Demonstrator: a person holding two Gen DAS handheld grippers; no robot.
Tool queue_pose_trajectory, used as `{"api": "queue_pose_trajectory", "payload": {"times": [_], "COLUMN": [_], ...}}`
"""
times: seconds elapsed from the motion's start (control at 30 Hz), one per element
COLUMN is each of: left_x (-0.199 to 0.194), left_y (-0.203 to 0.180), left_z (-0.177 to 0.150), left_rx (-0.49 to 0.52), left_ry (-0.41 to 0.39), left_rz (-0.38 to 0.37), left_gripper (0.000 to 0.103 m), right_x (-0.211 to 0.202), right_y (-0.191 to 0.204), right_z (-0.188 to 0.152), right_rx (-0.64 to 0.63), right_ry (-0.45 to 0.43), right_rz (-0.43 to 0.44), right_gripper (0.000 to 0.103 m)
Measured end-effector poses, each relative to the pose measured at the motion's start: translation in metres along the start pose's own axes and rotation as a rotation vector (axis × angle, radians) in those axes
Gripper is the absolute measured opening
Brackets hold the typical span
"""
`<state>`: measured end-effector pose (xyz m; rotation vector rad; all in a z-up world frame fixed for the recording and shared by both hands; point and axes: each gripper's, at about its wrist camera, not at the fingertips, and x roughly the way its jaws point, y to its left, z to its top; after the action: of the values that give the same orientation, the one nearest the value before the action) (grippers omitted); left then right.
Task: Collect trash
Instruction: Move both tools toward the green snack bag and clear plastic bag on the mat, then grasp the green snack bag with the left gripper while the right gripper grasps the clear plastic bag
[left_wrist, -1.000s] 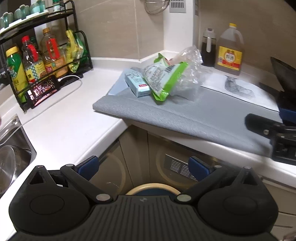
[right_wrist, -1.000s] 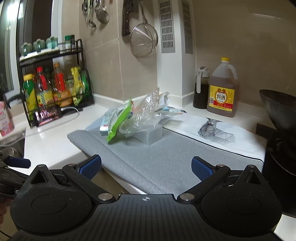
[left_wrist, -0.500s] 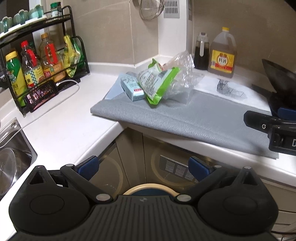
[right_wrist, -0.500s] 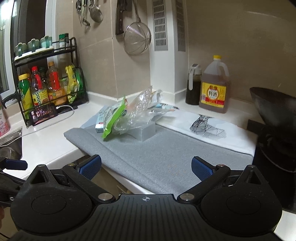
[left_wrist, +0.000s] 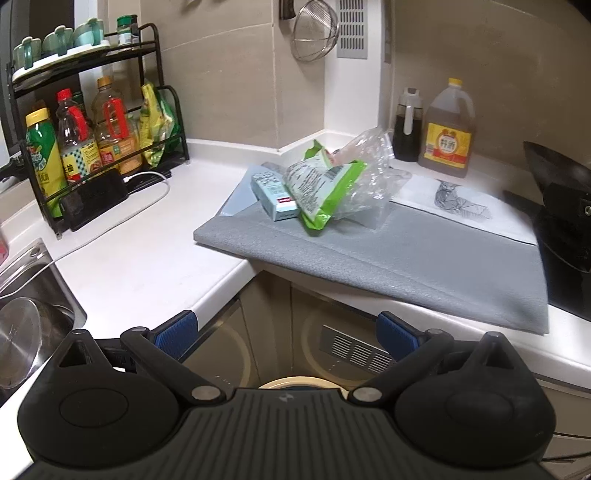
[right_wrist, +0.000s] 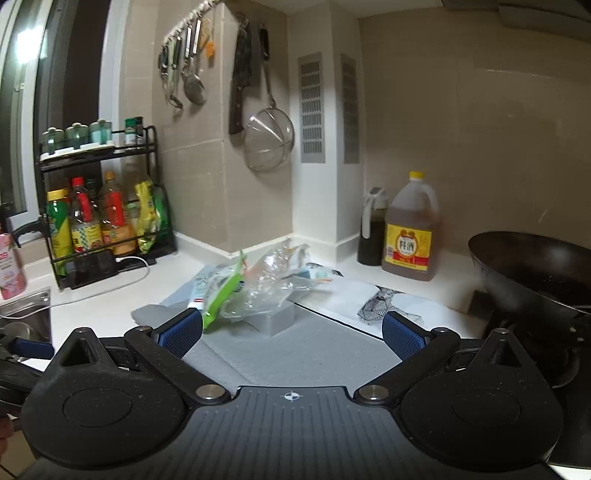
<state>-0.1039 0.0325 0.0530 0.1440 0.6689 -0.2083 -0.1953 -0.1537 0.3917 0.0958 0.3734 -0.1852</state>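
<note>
White kitchen counter carries a grey mat (left_wrist: 406, 254); from the left wrist, the left gripper (left_wrist: 287, 332) gapes wide and empty, well short of the green wrapper (left_wrist: 321, 188) on that mat. From the right wrist, the right gripper (right_wrist: 293, 330), equally wide and empty, faces the clear plastic bag (right_wrist: 277, 284) beside that wrapper; pinching crumpled film low should grip best.

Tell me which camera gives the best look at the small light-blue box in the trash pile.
Left wrist view. There the light-blue box lies in full sight on the grey mat, beside the green wrapper. In the right wrist view only its end peeks out behind that wrapper.
</note>
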Motion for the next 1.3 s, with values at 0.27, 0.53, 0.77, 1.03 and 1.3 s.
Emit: {"api": "queue_pose_trajectory", "payload": {"times": [0.27, 0.53, 0.77, 1.03, 1.3], "left_x": [0.017, 0.069, 0.112, 0.150, 0.188], "left_y": [0.012, 0.003, -0.015, -0.025, -0.027], "left_z": [0.014, 0.039, 0.053, 0.066, 0.079], "left_rx": [0.008, 0.041, 0.103, 0.134, 0.156], "left_ry": [-0.049, -0.008, 0.033, 0.062, 0.073], "left_rz": [0.038, 0.039, 0.042, 0.034, -0.004], "left_gripper": [0.103, 0.103, 0.103, 0.103, 0.103], "right_x": [0.056, 0.109, 0.151, 0.187, 0.224], "right_y": [-0.019, -0.021, -0.017, -0.016, -0.018], "right_z": [-0.011, 0.003, 0.011, 0.019, 0.025], "right_rx": [0.172, 0.209, 0.209, 0.210, 0.222], "right_ry": [0.077, 0.055, 0.056, 0.053, 0.060], "right_rz": [0.083, 0.146, 0.154, 0.147, 0.140], "right_gripper": [0.103, 0.103, 0.103, 0.103, 0.103]}}
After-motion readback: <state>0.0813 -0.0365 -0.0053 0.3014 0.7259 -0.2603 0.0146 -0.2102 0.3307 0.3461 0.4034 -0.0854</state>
